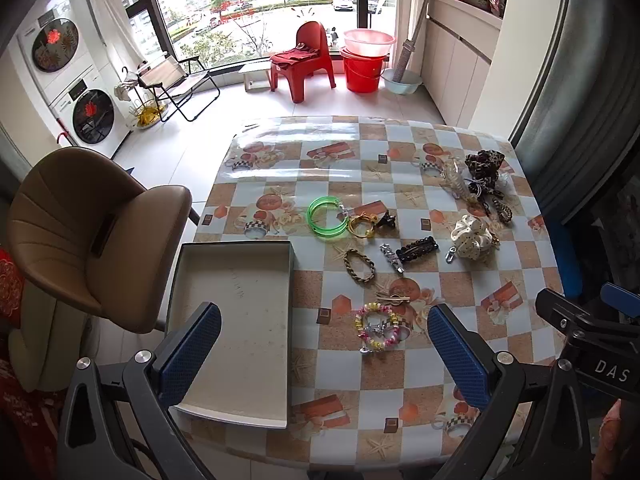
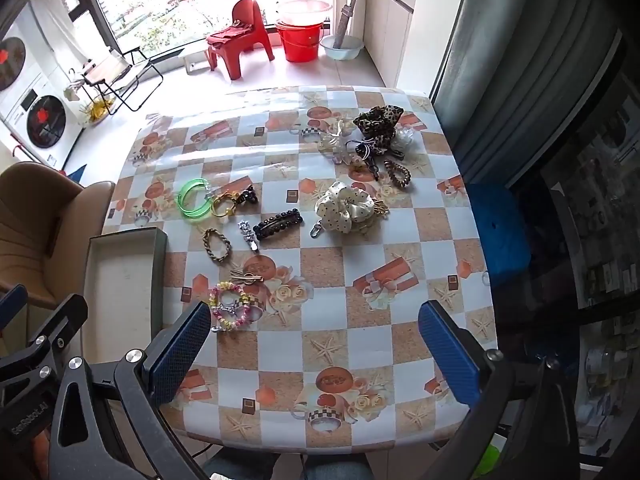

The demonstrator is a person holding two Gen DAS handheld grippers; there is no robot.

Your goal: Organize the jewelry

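Observation:
An empty grey box (image 1: 236, 320) lies at the table's left edge; it also shows in the right wrist view (image 2: 120, 280). Jewelry is scattered on the checked tablecloth: green hoops (image 1: 326, 216) (image 2: 195, 201), a braided bracelet (image 1: 359, 266) (image 2: 217, 245), a beaded pastel bracelet (image 1: 379, 327) (image 2: 231, 307), a black barrette (image 1: 417, 249) (image 2: 278, 223), a cream dotted scrunchie (image 1: 472, 237) (image 2: 345, 206), a leopard scrunchie (image 1: 485, 162) (image 2: 378, 120). My left gripper (image 1: 324, 352) is open above the table's near edge, between box and beaded bracelet. My right gripper (image 2: 314, 354) is open over bare cloth.
A brown chair (image 1: 92, 236) stands left of the table. The checked table (image 1: 400, 152) ends near a dark cabinet (image 2: 580, 200) on the right. A red stool (image 1: 306, 60), buckets (image 1: 364, 64) and stacked washers (image 1: 72, 88) stand by the window.

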